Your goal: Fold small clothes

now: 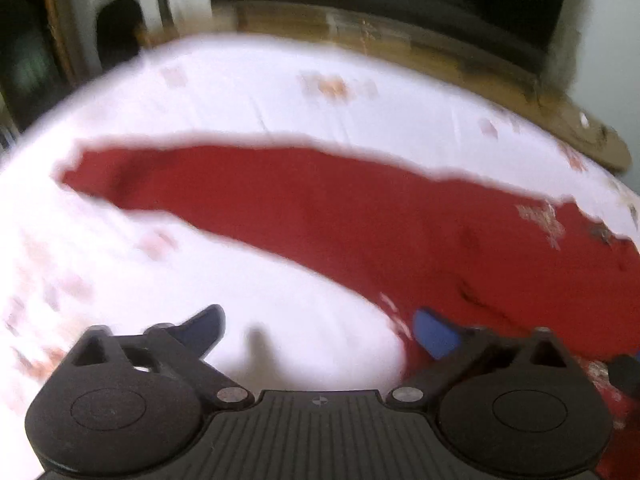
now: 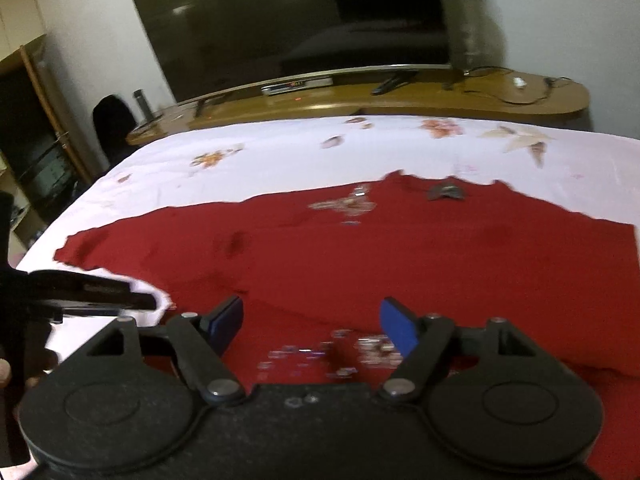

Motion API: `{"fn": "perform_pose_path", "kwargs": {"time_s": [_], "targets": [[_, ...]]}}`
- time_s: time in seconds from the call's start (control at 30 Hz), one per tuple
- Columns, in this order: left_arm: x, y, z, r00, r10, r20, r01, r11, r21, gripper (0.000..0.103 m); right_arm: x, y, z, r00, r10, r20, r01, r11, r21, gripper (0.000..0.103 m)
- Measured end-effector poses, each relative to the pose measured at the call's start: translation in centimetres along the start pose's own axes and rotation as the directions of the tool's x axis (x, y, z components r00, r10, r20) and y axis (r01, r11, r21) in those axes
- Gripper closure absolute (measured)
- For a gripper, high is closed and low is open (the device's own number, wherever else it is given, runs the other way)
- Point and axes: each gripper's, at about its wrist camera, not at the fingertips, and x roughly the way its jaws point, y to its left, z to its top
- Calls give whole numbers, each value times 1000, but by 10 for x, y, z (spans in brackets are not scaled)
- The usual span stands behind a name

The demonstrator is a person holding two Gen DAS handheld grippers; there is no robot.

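Note:
A red garment point(image 2: 360, 256) with silver embroidery lies spread flat on a white flowered bedsheet point(image 2: 280, 152). In the left wrist view the garment point(image 1: 320, 208) stretches from the left across to the lower right, blurred. My left gripper point(image 1: 320, 332) is open and empty, over the sheet at the garment's near edge, its right fingertip above red cloth. My right gripper point(image 2: 312, 320) is open and empty, just above the garment's near part with embroidery. The left gripper point(image 2: 92, 296) also shows at the left edge of the right wrist view.
A wooden TV bench point(image 2: 400, 96) with a large dark television point(image 2: 296, 24), a set-top box and cables runs behind the bed. A dark chair point(image 2: 112, 124) and shelving point(image 2: 36, 152) stand at the left beyond the bed's edge.

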Motion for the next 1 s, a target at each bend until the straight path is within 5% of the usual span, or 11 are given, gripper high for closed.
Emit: {"fn": "perform_pose_path", "kwargs": {"time_s": [0.07,0.13,0.4,0.7,0.77,0.83,1.0], "targets": [[-5,11,-2,998,-1,58,-1,1000,24,0,3,11,0,1000,19,-1,-19,1000,-7,28],[5,24,0,999,-40,8,40,999,5,0,9,19,1,1000,23,-7,-23,1000,-21,28],[43,107,3,996,-78,-36,66,965,-252,0,28,49,3,999,42,-12,-43,998,-41,32],[82,166,17,997,-68,-46,46,924,-379,0,52,68,6,998,43,-42,-46,997,-66,33],[90,185,20,995,-91,-35,66,896,-438,3,55,69,7,998,50,-46,-52,997,-61,33],[95,197,25,994,-106,-36,75,867,-492,24,58,71,9,997,52,-48,-55,996,-65,33],[113,228,29,987,-161,3,130,788,-601,28,68,72,11,997,58,-54,-61,996,-67,33]]}}
